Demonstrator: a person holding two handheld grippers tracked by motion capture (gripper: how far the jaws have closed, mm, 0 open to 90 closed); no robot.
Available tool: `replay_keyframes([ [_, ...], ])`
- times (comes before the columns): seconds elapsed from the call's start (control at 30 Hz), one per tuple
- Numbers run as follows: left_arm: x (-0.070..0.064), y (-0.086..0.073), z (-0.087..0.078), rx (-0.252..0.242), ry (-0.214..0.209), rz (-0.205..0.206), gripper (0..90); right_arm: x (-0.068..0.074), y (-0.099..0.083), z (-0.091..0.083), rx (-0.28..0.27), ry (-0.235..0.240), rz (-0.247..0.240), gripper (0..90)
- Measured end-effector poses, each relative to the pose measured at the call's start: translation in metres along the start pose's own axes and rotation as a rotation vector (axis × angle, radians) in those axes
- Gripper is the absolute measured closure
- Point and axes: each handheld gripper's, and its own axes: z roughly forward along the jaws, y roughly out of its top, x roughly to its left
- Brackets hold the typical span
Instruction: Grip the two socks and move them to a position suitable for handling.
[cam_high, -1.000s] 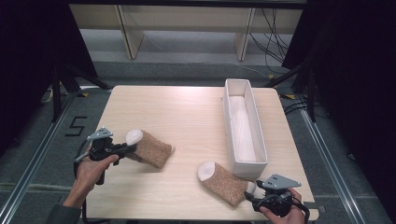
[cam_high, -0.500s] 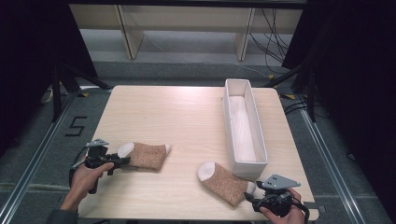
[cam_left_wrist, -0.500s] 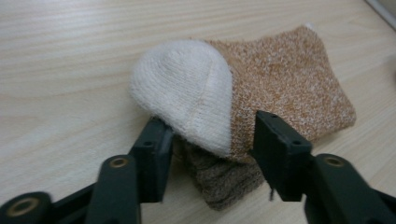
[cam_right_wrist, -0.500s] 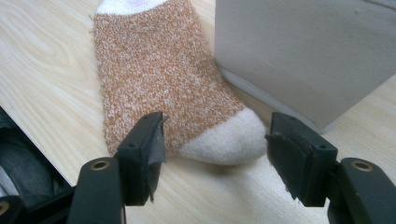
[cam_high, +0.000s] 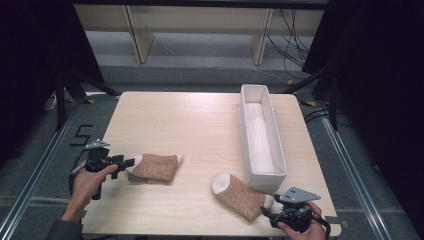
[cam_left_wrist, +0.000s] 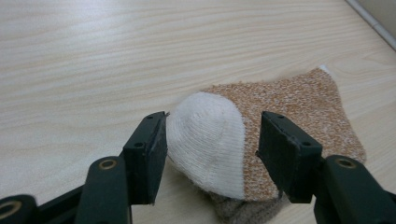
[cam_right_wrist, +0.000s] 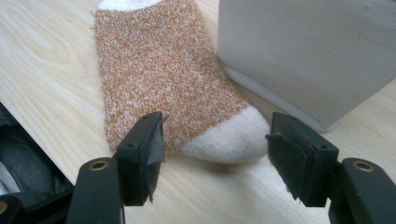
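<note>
Sock (cam_high: 156, 167) flatter, left gripper (cam_left_wrist: 210, 144) open

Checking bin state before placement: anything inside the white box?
The white box looks empty in the high view: bare white floor along its length. The strip behind its near wall is hidden. Both socks lie outside on the table.

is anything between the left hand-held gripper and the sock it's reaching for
Nothing visible. The left hand-held gripper is open, with the white toe of the folded sock already between its jaws, and only bare table around it.
</note>
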Motion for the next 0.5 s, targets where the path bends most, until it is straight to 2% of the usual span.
replay_keyframes([
  [0.07, 0.001, 0.001, 0.006, 0.037, 0.003, 0.0, 43.3, 0.0, -0.001, 0.001, 0.0, -0.002, -0.003, 36.8],
  [0.13, 0.001, 0.001, 0.009, 0.046, 0.008, 0.003, 45.3, 0.0, 0.0, 0.001, 0.0, -0.002, -0.002, 36.8],
  [0.17, 0.001, 0.0, 0.013, 0.075, 0.009, 0.033, 50.9, 0.001, 0.0, 0.0, 0.004, 0.0, 0.005, 36.8],
  [0.2, 0.0, 0.0, 0.014, 0.079, 0.01, 0.043, 56.0, 0.001, 0.0, 0.001, 0.001, -0.003, -0.002, 36.8],
  [0.27, -0.003, 0.0, 0.015, 0.079, 0.027, 0.078, 67.8, 0.001, 0.0, 0.0, 0.001, -0.004, -0.003, 36.9],
  [0.37, -0.007, 0.002, 0.012, 0.049, 0.027, 0.102, 82.2, 0.0, 0.0, 0.0, -0.003, -0.003, -0.006, 37.0],
  [0.4, -0.008, 0.004, 0.01, 0.05, 0.028, 0.123, 83.6, 0.001, 0.0, 0.0, -0.003, 0.0, 0.006, 37.1],
  [0.47, -0.012, 0.005, 0.008, 0.04, 0.018, 0.117, 84.6, 0.0, 0.0, -0.001, -0.001, -0.004, -0.003, 37.1],
  [0.5, -0.017, 0.009, 0.004, 0.042, 0.016, 0.149, 84.9, -0.001, 0.0, -0.001, -0.002, -0.002, -0.003, 37.1],
])
